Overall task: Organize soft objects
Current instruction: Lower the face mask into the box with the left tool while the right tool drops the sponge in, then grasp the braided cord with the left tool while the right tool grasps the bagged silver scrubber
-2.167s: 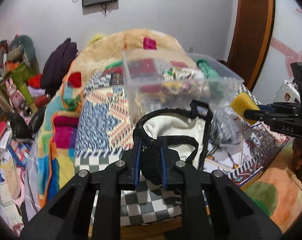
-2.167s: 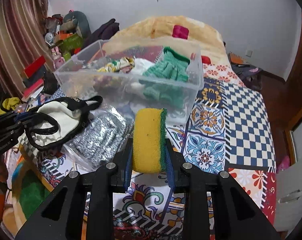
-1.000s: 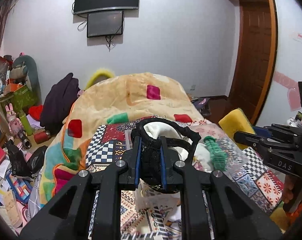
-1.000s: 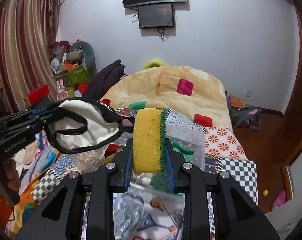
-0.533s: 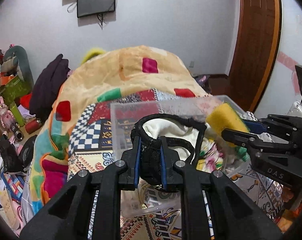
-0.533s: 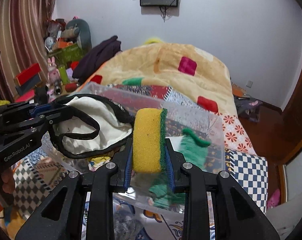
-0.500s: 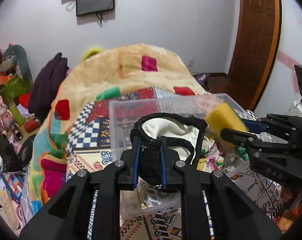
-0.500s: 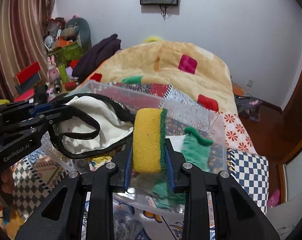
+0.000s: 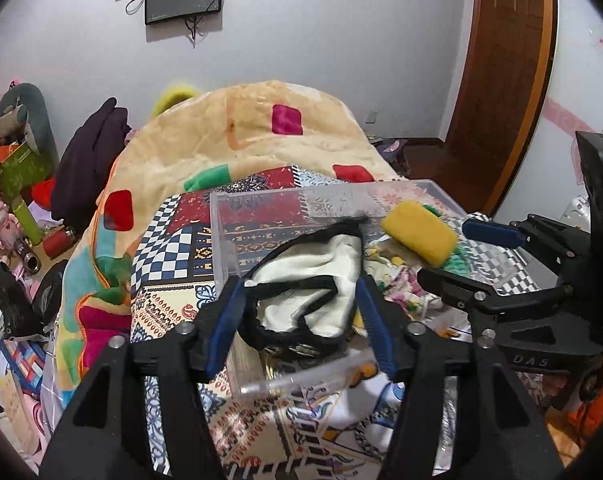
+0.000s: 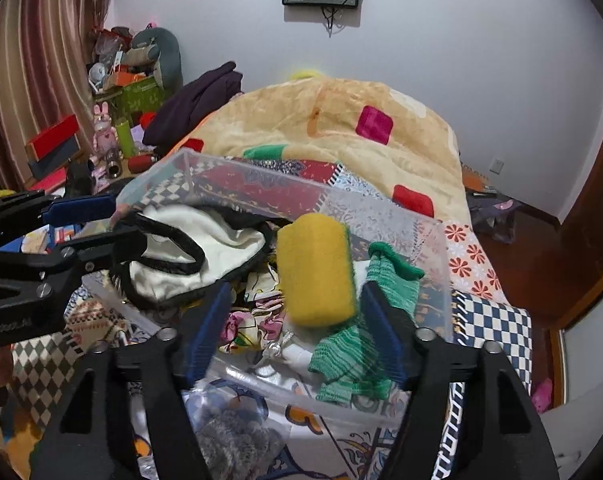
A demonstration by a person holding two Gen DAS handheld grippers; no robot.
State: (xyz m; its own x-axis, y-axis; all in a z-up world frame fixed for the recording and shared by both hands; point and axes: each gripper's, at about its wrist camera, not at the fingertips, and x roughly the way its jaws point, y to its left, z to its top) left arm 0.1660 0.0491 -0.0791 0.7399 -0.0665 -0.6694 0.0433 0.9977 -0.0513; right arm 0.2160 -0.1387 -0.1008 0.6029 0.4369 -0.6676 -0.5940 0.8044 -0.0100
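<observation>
- Left wrist view: left tool (image 9: 299, 314), fingers spread wide apart, nothing clamped. The white cloth with black trim (image 9: 309, 288) lies loose between and just ahead of the open fingers, over the near left part of the clear plastic box (image 9: 221, 240). Blur on the trim suggests it is dropping; whether it has touched the contents cannot be told.
- Same view: the cloth's long axis runs roughly left to right across the tool's line. The cloth sits dead ahead and below the tool, inside the box rim.
- Same view: right tool (image 9: 457, 252) comes in from the right side, fingers apart, with the yellow sponge (image 9: 419, 234) free just off their tips, above the right half of the box.
- Right wrist view: right tool (image 10: 297, 326), fingers wide apart, gripping nothing. The sponge (image 10: 315, 270) is blurred, between and ahead of the fingers, over the green knitted gloves (image 10: 365, 320) inside the box (image 10: 433, 256). Its long axis points away from the tool, green scrub face to the right.
- Same view: left tool (image 10: 119, 224) at left, open, cloth (image 10: 197, 252) beside it, inside the box's left end.
- Judgement: both items lie within the box, which sits on the bed (image 10: 493, 320); each tool is nearest its own item, so the next move turns on drawing straight back and up, clear of the rim.
</observation>
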